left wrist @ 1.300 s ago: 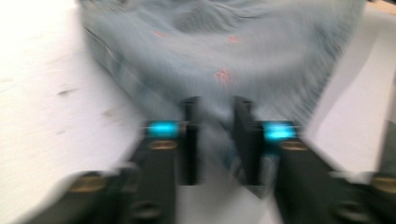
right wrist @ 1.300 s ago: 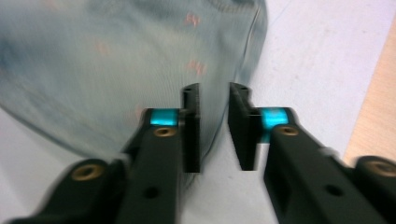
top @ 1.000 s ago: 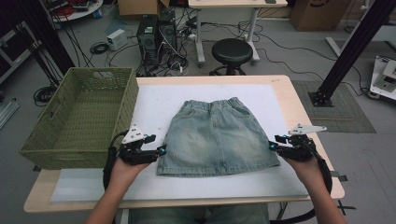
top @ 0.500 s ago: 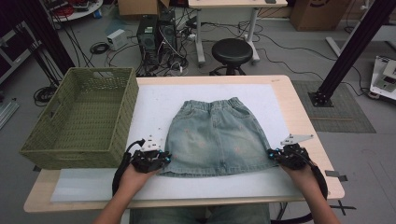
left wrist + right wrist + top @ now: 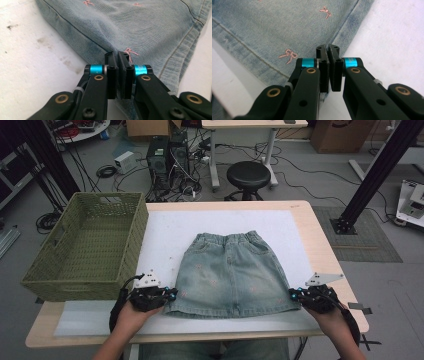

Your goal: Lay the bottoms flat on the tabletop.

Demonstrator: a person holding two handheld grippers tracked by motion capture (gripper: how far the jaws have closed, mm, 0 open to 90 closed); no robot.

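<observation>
A green woven basket (image 5: 87, 247) sat on the left end of the wooden table (image 5: 320, 245), just beside the white mat (image 5: 175, 227) that covered most of the top. Beyond the far edge a black round stool (image 5: 248, 174) stood on the grey floor, near a computer tower (image 5: 167, 157) with tangled cables around it. A black slanted frame post (image 5: 377, 167) rose at the right.

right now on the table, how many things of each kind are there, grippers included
denim skirt: 1
green woven basket: 1
white mat: 1
grippers: 2, the left gripper and the right gripper, one at each bottom corner of the skirt
total: 5
</observation>
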